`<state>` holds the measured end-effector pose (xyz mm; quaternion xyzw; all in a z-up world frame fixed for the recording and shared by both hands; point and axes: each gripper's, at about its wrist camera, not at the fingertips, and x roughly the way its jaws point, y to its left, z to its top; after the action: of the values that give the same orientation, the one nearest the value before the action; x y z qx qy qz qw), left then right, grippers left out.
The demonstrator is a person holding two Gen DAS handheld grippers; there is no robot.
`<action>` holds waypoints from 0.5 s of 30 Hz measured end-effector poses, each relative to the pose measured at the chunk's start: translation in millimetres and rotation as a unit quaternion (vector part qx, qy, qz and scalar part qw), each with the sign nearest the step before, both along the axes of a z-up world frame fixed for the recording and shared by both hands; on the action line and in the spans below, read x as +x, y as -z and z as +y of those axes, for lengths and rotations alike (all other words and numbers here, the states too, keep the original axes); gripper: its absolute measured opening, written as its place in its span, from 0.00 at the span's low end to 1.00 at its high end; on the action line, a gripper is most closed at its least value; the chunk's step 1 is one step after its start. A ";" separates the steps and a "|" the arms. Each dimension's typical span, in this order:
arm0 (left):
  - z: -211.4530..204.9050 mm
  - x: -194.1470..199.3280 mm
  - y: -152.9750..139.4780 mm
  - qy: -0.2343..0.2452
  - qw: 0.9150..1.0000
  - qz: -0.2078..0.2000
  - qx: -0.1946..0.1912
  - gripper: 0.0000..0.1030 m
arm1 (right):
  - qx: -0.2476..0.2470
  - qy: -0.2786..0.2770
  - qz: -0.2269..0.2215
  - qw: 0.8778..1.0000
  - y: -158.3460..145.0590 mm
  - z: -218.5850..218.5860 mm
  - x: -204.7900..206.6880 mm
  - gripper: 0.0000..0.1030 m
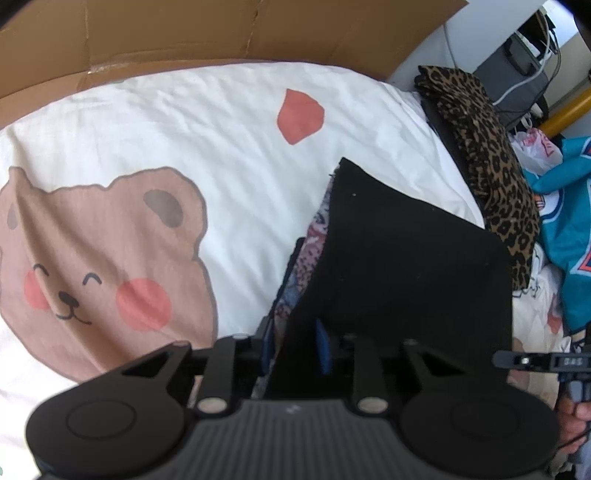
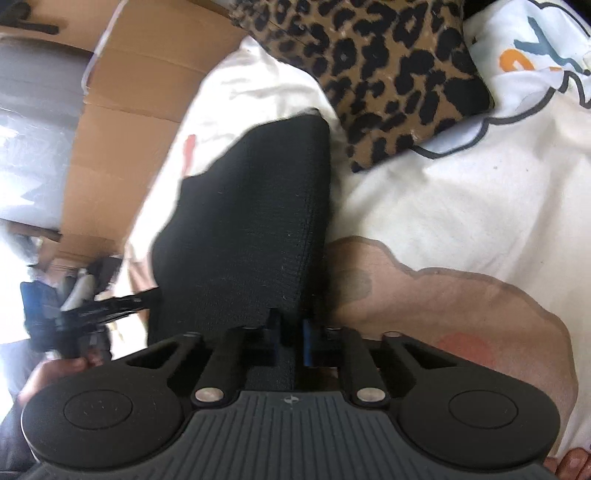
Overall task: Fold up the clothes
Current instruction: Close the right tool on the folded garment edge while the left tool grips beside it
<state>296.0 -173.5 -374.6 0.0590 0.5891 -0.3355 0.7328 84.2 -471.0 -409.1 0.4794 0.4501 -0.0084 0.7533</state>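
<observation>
your left gripper (image 1: 295, 350) is clamped on the black garment (image 1: 399, 266) and your right gripper (image 2: 291, 343) pinches its edge, lifted off the sheet (image 1: 229, 122). this fold is only starting. beyond, the leopard piece (image 2: 376, 74) sits folded; the teal shirt (image 1: 569, 236) waits.

I am working in what looks like a bedroom in a home. A white bedsheet (image 1: 221, 129) printed with a smiling bear (image 1: 99, 266) is filling the left and middle of my left view. Clothes are lying in a heap at the right edge: a leopard-print garment (image 1: 491, 166) and a teal jersey (image 1: 569, 229), with a plastic bag (image 1: 535, 144) behind them. Flattened cardboard (image 1: 221, 29) is standing along the top, behind the bed. A grey box with cables (image 1: 517, 70) is sitting in the upper right corner.
</observation>
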 end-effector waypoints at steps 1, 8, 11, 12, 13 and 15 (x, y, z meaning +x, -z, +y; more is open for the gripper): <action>-0.1 -0.2 0.4 0.000 1.000 -0.001 0.001 0.29 | 0.007 -0.001 -0.007 1.000 -2.7 -0.4 -1.5 0.07; 0.2 1.0 3.0 -0.005 1.000 -0.001 0.004 0.35 | 0.026 0.000 0.009 1.000 10.3 1.9 0.9 0.11; 0.0 0.4 3.4 -0.003 1.000 -0.003 0.005 0.35 | 0.039 0.000 0.001 0.999 18.3 3.5 6.0 0.23; 0.4 0.2 3.6 -0.003 1.000 -0.003 0.005 0.35 | 0.044 -0.001 -0.003 0.999 20.9 4.1 8.2 0.27; 0.7 0.1 3.9 -0.003 1.000 -0.003 0.005 0.36 | 0.046 -0.001 -0.005 0.999 22.6 4.6 9.6 0.27; 0.7 0.3 4.2 -0.004 1.000 -0.003 0.005 0.37 | 0.049 -0.001 -0.010 0.999 25.5 5.7 12.0 0.27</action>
<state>296.3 -172.8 -378.8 0.0615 0.5887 -0.3297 0.7355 96.2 -465.4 -434.6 0.5158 0.4431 0.0189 0.7330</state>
